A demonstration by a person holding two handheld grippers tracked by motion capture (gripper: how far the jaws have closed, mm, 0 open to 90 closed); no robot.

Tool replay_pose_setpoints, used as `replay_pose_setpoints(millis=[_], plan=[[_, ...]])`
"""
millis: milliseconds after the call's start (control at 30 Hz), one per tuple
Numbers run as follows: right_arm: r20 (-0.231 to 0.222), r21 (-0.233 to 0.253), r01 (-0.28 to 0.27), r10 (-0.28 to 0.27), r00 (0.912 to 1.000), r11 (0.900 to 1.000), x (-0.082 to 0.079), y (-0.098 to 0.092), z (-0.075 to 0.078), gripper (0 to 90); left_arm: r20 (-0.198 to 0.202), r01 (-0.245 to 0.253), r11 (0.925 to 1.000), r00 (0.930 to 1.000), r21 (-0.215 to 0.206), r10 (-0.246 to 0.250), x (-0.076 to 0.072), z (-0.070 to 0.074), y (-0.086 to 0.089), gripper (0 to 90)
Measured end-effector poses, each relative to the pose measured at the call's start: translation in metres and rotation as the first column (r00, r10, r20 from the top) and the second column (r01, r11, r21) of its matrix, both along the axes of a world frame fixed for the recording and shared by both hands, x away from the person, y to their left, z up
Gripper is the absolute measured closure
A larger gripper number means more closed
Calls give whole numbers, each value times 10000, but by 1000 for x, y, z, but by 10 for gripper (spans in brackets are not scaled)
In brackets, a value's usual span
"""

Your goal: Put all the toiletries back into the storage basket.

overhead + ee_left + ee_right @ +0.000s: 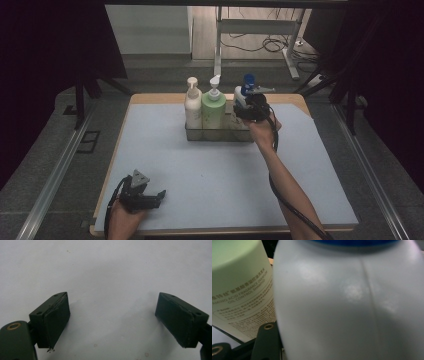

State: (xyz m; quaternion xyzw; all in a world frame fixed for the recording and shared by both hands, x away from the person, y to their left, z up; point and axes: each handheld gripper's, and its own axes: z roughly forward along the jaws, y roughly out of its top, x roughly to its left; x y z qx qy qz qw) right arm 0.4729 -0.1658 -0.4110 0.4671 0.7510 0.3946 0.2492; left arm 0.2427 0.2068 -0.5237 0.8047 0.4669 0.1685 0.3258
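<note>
Right gripper (248,111) against blue-capped bottle (352,302)

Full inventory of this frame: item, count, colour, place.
pump bottles: 3, in a row in the tray: cream bottle left, green bottle middle, white bottle with blue pump right
tray: 1, clear, far centre of mat
mat: 1, pale blue, covering the table
table: 1, wood edge showing around mat
desk frame: 1, white, on the floor beyond
left gripper: 1, black, open, low over the mat's near left
right gripper: 1, black, at the white bottle; jaw state unclear
</note>
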Motion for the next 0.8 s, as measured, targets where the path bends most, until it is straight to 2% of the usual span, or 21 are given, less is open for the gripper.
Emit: replay_pose_setpoints(millis=[433,500,633,800], plan=[[62,-39,-283,283,9996,9996,2,-2,0,369,0,-2,10000,10000,2,2,0,0,0,123],[93,34,-417,417,9991,9991,1,-3,2,347,-11,3,10000,10000,11,-3,0,0,0,123],[132,-131,-507,508,9986,9986,-1,-6,5,332,-11,1,10000,10000,11,-1,0,0,0,123],[115,47,-560,560,9984,9984,-7,-13,9,333,0,-3,10000,10000,6,3,0,0,0,123]])
